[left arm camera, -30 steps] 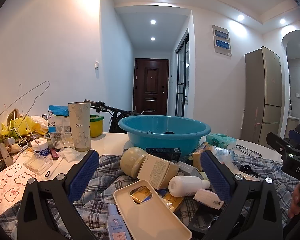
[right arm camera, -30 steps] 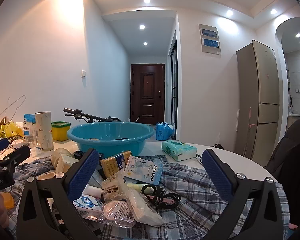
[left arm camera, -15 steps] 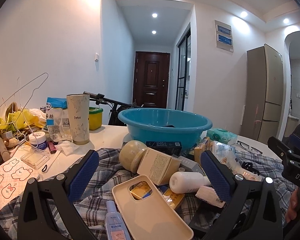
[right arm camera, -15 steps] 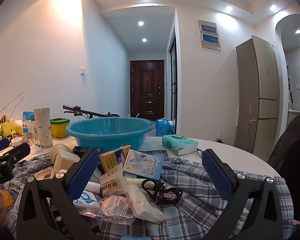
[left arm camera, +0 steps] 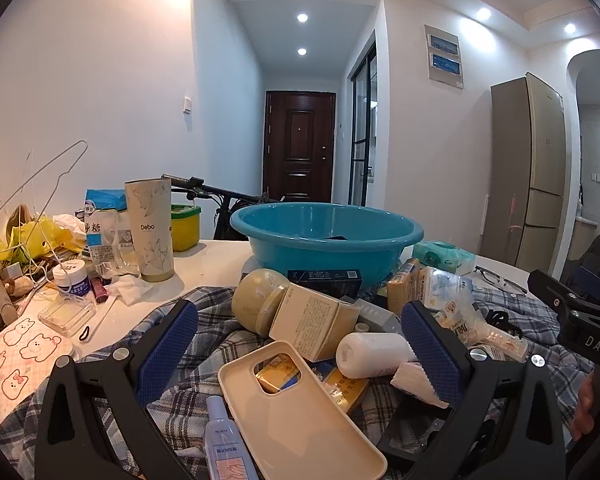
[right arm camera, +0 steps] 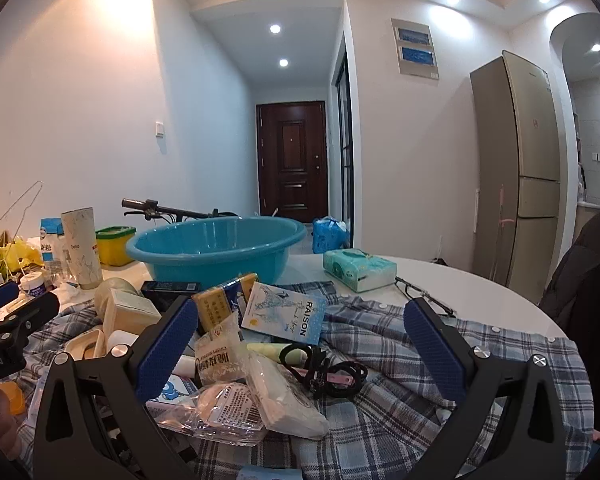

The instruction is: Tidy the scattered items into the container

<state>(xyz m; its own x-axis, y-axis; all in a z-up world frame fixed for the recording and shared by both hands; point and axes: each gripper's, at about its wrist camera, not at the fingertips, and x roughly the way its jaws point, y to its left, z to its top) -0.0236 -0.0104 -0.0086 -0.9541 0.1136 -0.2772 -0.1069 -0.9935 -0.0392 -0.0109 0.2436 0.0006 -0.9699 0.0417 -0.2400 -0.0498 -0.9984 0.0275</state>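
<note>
A blue plastic basin (left arm camera: 327, 236) stands on the white table behind a pile of small items on a plaid shirt (right arm camera: 400, 340); it also shows in the right wrist view (right arm camera: 216, 248). My left gripper (left arm camera: 300, 356) is open above a cream phone case (left arm camera: 296, 412), a white bottle (left arm camera: 374, 354) and a beige box (left arm camera: 312, 322). My right gripper (right arm camera: 300, 344) is open above plastic snack packets (right arm camera: 228, 360), a RAISON box (right arm camera: 286, 318) and black hair ties (right arm camera: 332, 372). Each gripper is empty.
A Debo tumbler (left arm camera: 150, 230), sugar bag (left arm camera: 100, 224), yellow tub (left arm camera: 186, 226), small jar (left arm camera: 73, 282) and wire hanger (left arm camera: 40, 176) crowd the table's left. A tissue pack (right arm camera: 358, 270) and glasses (right arm camera: 424, 296) lie at right. A fridge (right arm camera: 516, 176) stands beyond.
Both grippers have tilted down and edged slightly closer to the pile. Both stay open, and no item has moved.
</note>
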